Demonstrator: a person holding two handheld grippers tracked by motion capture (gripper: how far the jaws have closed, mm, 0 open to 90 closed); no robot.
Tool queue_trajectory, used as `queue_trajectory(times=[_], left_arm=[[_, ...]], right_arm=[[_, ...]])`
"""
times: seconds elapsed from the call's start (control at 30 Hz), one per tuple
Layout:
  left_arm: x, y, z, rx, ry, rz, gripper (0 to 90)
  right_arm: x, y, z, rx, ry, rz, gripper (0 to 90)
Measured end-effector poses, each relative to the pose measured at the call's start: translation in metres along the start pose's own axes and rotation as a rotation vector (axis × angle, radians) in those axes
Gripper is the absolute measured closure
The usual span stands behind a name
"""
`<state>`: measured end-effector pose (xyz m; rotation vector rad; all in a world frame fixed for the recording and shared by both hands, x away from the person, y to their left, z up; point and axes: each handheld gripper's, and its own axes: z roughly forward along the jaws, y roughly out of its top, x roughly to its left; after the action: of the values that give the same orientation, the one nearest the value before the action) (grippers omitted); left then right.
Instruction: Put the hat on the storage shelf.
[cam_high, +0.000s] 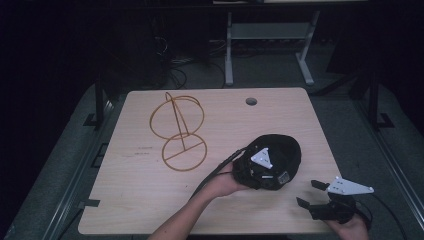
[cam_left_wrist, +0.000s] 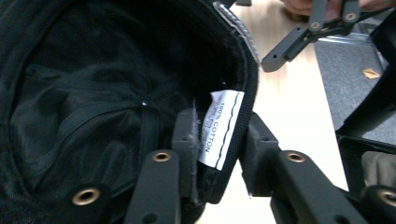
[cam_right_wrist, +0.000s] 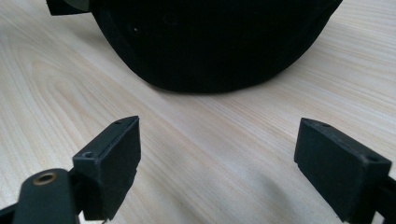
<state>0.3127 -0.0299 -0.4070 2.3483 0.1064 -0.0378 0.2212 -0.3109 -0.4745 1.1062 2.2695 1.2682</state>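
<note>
Left tool (cam_left_wrist: 219, 154) clamped on the black cap (cam_high: 275, 160), jaws pinching the brim band right at the white cotton label (cam_left_wrist: 222, 128); the grab looks done. Right tool (cam_right_wrist: 219, 168) jaws wide apart, empty, low over the table (cam_right_wrist: 56, 84), cap just ahead of it and not touched. Beyond the left tool, well apart across the table: gold wire stand (cam_high: 178, 131), bare. My read: cap is secured, placing it on the stand is left.
</note>
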Motion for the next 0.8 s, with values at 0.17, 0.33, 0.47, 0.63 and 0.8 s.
queue_trajectory(times=[0.17, 0.33, 0.47, 0.63, 0.8], left_arm=[[-0.001, 0.001, -0.005, -0.014, -0.015, 0.005, 77.4], [-0.001, 0.008, -0.012, -0.038, -0.013, 0.006, 79.1], [-0.001, 0.017, -0.019, -0.057, -0.002, 0.002, 79.5], [0.003, 0.032, -0.035, -0.09, -0.02, -0.025, 79.8], [0.007, 0.044, -0.048, -0.107, -0.012, -0.04, 79.9]], right_arm=[[0.002, 0.001, 0.002, -0.003, 0.009, -0.003, 14.1], [0.004, 0.002, 0.001, -0.03, 0.014, -0.004, 14.2], [0.005, 0.006, -0.001, -0.069, 0.021, 0.004, 14.2], [0.009, 0.013, -0.005, -0.124, 0.042, 0.001, 14.7], [0.016, 0.027, -0.005, -0.145, 0.067, -0.014, 14.9]])
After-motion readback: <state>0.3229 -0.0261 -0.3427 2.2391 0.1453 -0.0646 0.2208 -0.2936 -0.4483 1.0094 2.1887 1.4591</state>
